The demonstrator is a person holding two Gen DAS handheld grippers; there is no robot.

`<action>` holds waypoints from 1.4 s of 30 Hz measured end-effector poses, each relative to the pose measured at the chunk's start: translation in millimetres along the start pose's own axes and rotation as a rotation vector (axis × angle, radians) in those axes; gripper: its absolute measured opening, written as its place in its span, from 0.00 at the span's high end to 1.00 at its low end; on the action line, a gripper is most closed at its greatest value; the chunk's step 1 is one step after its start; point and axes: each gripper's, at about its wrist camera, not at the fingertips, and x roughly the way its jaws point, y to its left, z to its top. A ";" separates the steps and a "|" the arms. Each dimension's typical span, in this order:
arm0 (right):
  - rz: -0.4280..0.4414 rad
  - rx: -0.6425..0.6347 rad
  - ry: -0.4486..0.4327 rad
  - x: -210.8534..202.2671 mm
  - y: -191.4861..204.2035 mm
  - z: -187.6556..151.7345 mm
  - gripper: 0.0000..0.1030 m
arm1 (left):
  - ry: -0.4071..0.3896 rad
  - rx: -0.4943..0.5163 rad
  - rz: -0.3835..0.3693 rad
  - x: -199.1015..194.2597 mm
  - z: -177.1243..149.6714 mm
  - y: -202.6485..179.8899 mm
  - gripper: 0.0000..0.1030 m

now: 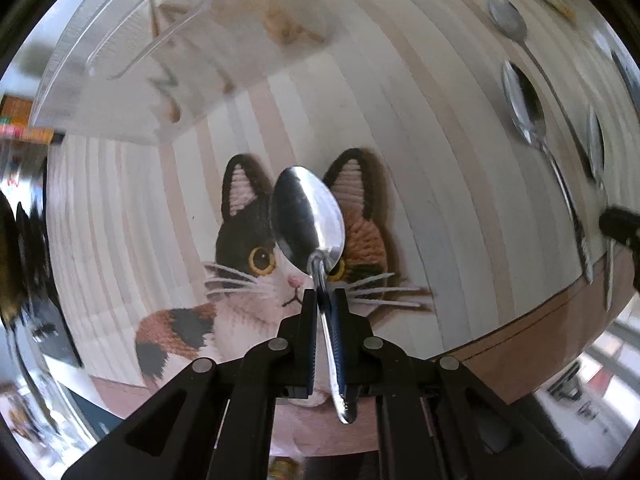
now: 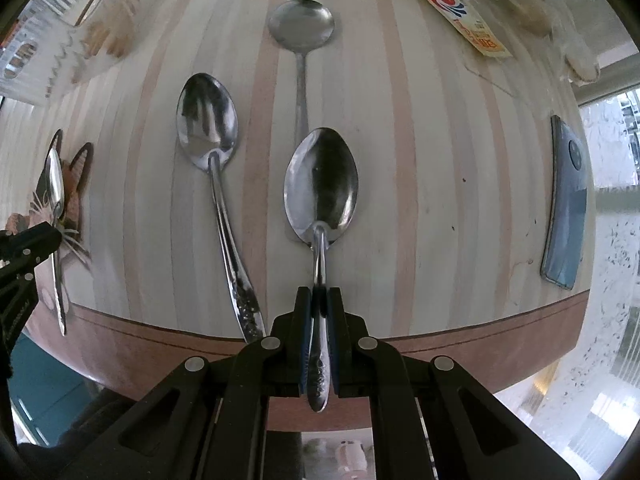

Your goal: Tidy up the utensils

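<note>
- Your left gripper (image 1: 323, 300) is closed tight on the thin neck of a shiny oval-bowled steel spoon (image 1: 308, 220), bowl pointing away from you, over the embroidered calico cat picture (image 1: 240, 272) on the striped pale cloth (image 1: 400, 120).
- Your right gripper (image 2: 319, 300) is likewise clamped on the handle of a second polished steel spoon (image 2: 321, 184); whether its bowl touches the cloth cannot be told.
- Just left of it lies a loose steel spoon with a patterned handle (image 2: 208, 128).
- Beyond it lies a round-bowled steel spoon (image 2: 301, 24).
- A clear plastic tray (image 1: 120, 60) sits far left.
- A blue phone (image 2: 566, 204) lies at the right.
</note>
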 end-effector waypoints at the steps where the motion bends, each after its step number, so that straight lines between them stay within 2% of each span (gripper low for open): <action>1: 0.013 0.016 0.000 -0.5 -2.5 -0.9 0.92 | -0.001 -0.036 -0.017 -0.3 -0.9 6.9 0.96; 4: 0.033 0.083 -0.003 0.0 -20.8 -7.0 0.92 | 0.011 -0.201 -0.087 1.3 -4.6 27.9 0.96; 7: 0.050 0.137 0.001 -0.5 -36.7 -5.9 0.92 | 0.021 -0.277 -0.117 4.6 -8.2 38.9 0.96; 14: 0.050 0.134 0.036 1.2 -45.6 5.2 0.92 | 0.025 -0.251 -0.095 12.1 -3.9 49.7 0.93; 20: 0.034 0.109 0.050 2.6 -32.7 27.3 0.91 | 0.026 -0.217 -0.086 11.2 5.1 48.2 0.93; 25: 0.004 0.075 0.046 2.2 -21.3 32.3 0.91 | 0.022 -0.195 -0.077 5.5 8.7 42.5 0.93; 33: -0.056 0.057 0.007 4.1 6.4 27.5 0.92 | -0.060 -0.143 -0.014 -5.8 13.6 20.0 0.96; 42: -0.001 0.109 -0.037 -7.7 7.0 19.2 0.97 | -0.130 -0.137 0.004 -30.1 6.9 14.9 1.00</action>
